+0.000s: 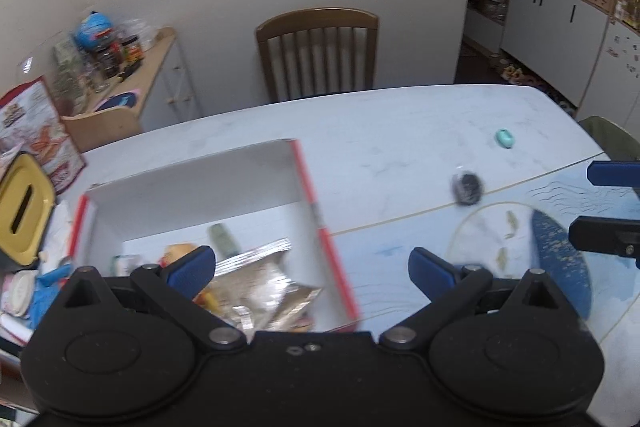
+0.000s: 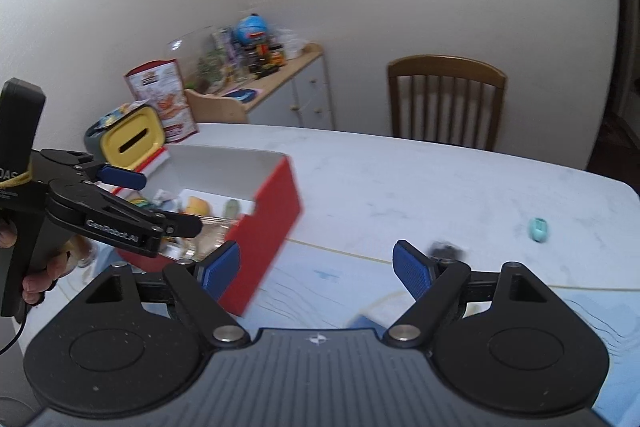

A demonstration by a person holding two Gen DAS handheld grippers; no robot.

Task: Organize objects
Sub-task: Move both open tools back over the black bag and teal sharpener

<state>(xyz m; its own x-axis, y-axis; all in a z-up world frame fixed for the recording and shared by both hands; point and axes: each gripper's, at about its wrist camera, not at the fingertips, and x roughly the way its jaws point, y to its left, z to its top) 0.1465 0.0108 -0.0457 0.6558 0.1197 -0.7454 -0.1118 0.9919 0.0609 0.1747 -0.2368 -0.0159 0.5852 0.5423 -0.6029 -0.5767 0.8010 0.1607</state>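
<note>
Red-sided box — white inside, mint-green oval, blue-padded tools

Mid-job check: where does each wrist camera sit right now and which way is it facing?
Left wrist: behind the open left gripper, above the red box, facing the chair; the right gripper's fingers show.
Right wrist: behind the open right gripper, right of the box, facing the wall; the left gripper and a hand show.
Shared: box, chair, teal object.

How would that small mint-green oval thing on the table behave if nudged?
The small mint-green oval object looks rounded and smooth, so it would probably slide or wobble on the white marble-look table. It seems light for its size. Blur hides its material.
</note>
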